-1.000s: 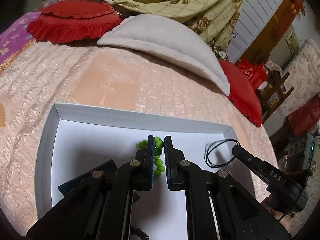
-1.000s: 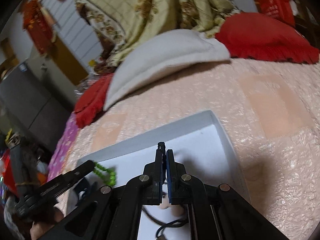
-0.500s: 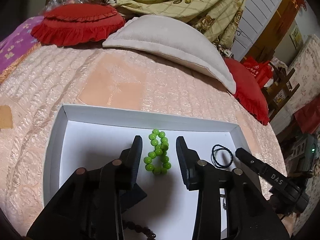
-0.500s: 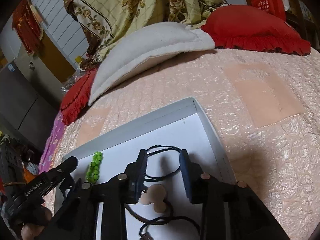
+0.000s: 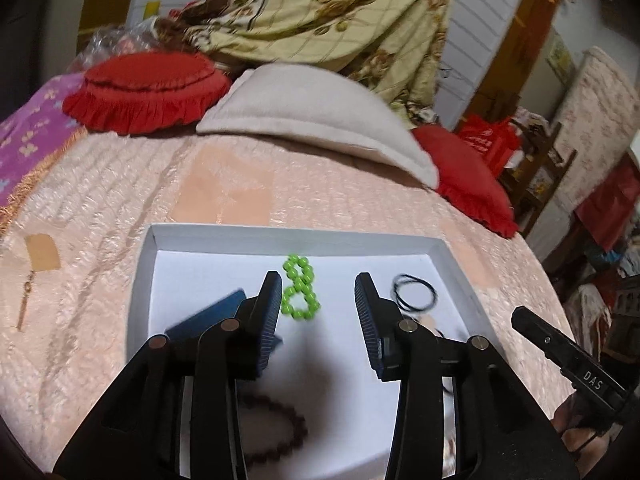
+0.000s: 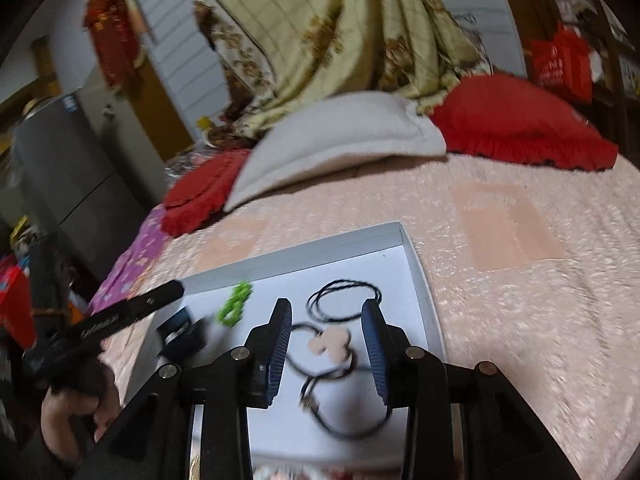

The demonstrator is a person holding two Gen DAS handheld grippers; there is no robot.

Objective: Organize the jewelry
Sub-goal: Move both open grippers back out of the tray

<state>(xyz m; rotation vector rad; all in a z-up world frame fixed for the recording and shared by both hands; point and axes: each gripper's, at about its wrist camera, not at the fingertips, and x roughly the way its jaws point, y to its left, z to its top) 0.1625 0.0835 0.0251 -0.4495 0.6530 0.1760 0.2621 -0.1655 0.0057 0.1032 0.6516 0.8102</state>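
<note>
A shallow white box (image 5: 296, 232) lies on the pink bedspread. In it, a green bead bracelet (image 5: 300, 290) rests twisted into a figure eight, just beyond my left gripper (image 5: 317, 278), which is open and holds nothing. A looped black cord (image 5: 414, 294) lies to its right. In the right wrist view the same white box (image 6: 304, 246) holds the black cord (image 6: 344, 292) and its pale pink pendant (image 6: 332, 342), below and between the open, empty fingers of my right gripper (image 6: 326, 304). The green bracelet (image 6: 236, 310) lies left of them.
A dark blue case (image 5: 208, 318) and a brown bead bracelet (image 5: 280, 428) are also in the box. A gold trinket (image 5: 26, 300) and a tan card (image 5: 42, 252) lie on the bedspread to the left. Red cushions (image 5: 144, 92) and a white pillow (image 5: 320, 120) sit behind.
Both grippers were shut and are now open. The left let go of the green bracelet, the right of the black cord; both pieces lie in the box. Both grippers drew back and rose.
</note>
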